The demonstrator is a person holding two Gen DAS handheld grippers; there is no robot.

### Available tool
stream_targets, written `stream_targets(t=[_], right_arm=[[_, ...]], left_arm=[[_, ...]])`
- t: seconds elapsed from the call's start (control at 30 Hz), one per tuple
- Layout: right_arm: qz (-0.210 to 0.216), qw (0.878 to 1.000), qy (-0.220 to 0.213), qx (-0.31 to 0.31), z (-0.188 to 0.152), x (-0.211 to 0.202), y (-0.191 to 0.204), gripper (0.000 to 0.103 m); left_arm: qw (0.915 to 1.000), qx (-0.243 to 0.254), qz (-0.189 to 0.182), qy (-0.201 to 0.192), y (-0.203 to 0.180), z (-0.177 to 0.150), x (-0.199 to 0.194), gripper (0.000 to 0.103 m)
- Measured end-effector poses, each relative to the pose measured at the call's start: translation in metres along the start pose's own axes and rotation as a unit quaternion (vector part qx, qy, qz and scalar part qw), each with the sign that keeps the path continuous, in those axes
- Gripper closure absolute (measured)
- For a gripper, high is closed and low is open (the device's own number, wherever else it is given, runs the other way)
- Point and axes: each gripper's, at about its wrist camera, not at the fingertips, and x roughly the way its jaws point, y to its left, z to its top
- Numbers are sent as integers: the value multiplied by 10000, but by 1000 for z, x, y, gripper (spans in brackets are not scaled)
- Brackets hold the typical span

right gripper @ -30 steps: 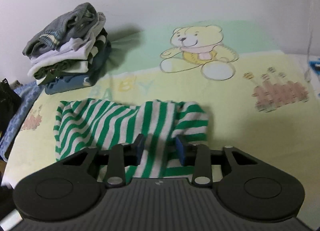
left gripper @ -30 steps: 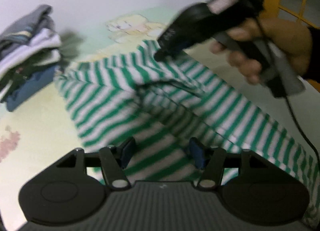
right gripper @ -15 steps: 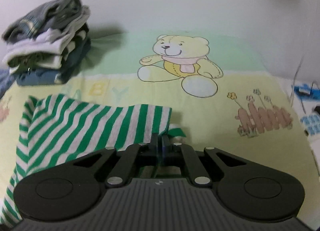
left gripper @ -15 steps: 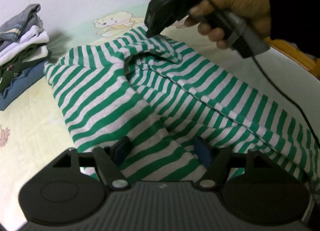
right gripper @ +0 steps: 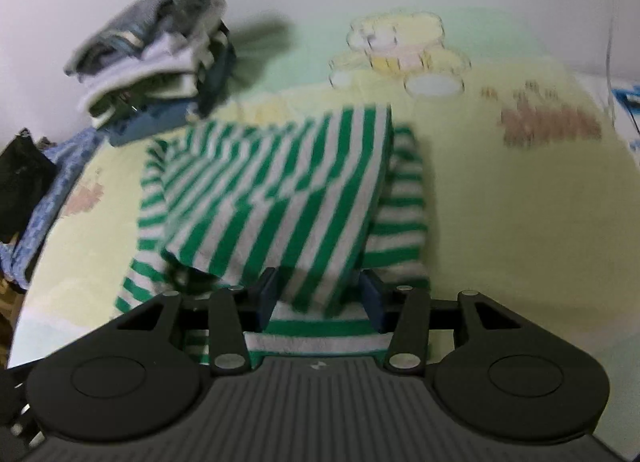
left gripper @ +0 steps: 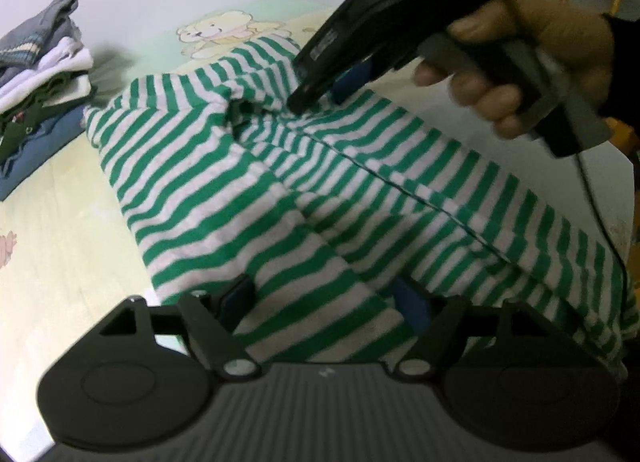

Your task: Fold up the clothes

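The green-and-white striped garment [left gripper: 320,198] lies rumpled across the middle of the printed bedsheet [left gripper: 52,222], one panel doubled over the rest and a stack of folded clothes [right gripper: 160,70] standing at the sheet's far left corner. The left gripper [left gripper: 324,298] has its fingers spread wide, with a lobe of striped cloth lying between them but not pinched. The right gripper [right gripper: 320,298] is likewise parted — the flap it hovers over drapes loose between the blue pads, which do not press on it. In the left view the hand [left gripper: 532,62] holding the right tool angles its nose down onto a bunched ridge near the garment's far end.

By my reading, the step is laying and settling a fold. To do it well, the doubled panel's edge should line up with the layer below, the puckered ridge wants smoothing flat toward the sheet's far edge, and any fresh pinch should take only the layer meant to travel — this knit looks soft and will drag its neighbour along.

Half a second ago the right claw was closed tight on a corner of cloth with the panel low and to the left; now it has let go and the panel sits folded over toward the right. The left claw has stayed spread
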Motion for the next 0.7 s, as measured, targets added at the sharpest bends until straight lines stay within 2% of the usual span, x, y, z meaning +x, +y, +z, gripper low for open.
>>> stream_targets(t=[0.03, 0.07, 0.1, 0.17, 0.27, 0.37, 0.43, 0.53, 0.6, 0.7], right_arm=[[-37, 10000, -44, -35, -1, -1, 2, 69], [-73, 9999, -88, -70, -2, -1, 4, 88], [-90, 9998, -136, -106, -3, -3, 5, 95], [-36, 9994, -286, -207, -2, -20, 5, 95], [-230, 9980, -413, -420, 0, -42, 0, 96], [-461, 9978, -167, -437, -1, -27, -8, 97], [-493, 9976, 69, -477, -5, -9, -8, 96], [-469, 9979, -180, -417, -4, -21, -8, 87], [-452, 9977, -346, -377, -3, -29, -8, 67], [-427, 9968, -595, -316, -2, -41, -8, 69]], left_arm=[[10000, 19, 18, 6, -1, -1, -1, 26], [10000, 34, 34, 12, -3, -2, -3, 26], [10000, -2, 15, 21, -2, -3, -5, 26], [9999, -134, -64, 27, -1, -6, -12, 26], [9991, -369, -198, -22, 1, -12, -23, 28], [9978, -516, -418, 25, -4, -20, -26, 28], [9987, -363, -343, 99, -12, -25, -22, 26], [9997, -88, -233, 85, -21, -29, -23, 23], [9998, -46, -196, 93, -23, -31, -24, 23], [9996, -150, -222, 72, -22, -35, -26, 22]])
